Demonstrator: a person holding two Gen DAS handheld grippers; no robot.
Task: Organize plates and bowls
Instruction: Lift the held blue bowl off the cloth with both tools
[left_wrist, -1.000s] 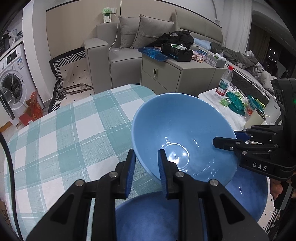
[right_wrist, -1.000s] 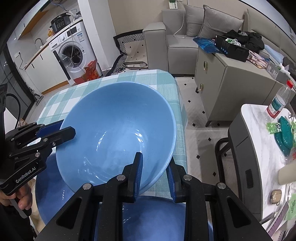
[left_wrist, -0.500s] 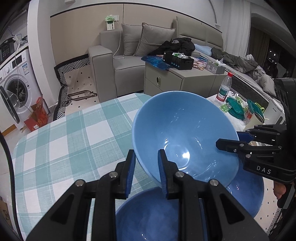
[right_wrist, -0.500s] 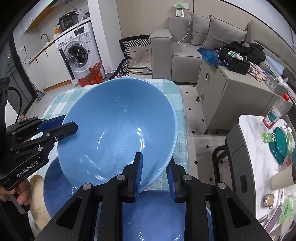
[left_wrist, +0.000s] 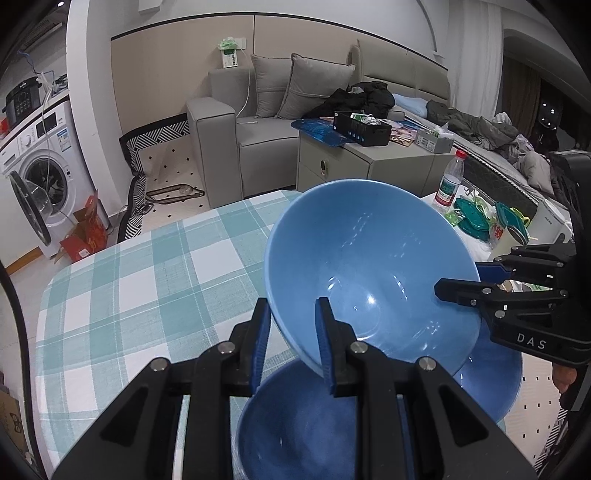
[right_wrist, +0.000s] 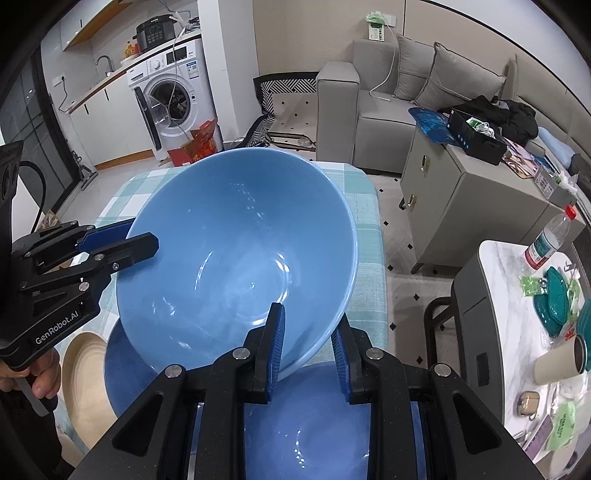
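A checked tablecloth (left_wrist: 122, 295) covers the table. Both tools are clamped on one light blue bowl (left_wrist: 369, 273), tilted in the air: left gripper (left_wrist: 291, 332) on its near rim, right gripper (right_wrist: 308, 347) opposite. Two darker bowls (left_wrist: 303, 424) wait below, so sorting looks barely begun.

Checked table (left_wrist: 122, 295) w/ blue bowls (left_wrist: 306, 428)

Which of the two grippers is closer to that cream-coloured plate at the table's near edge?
Left. The left gripper grips the big blue bowl on the cream plate's side, above it. The right gripper clamps the opposite rim, farther away.
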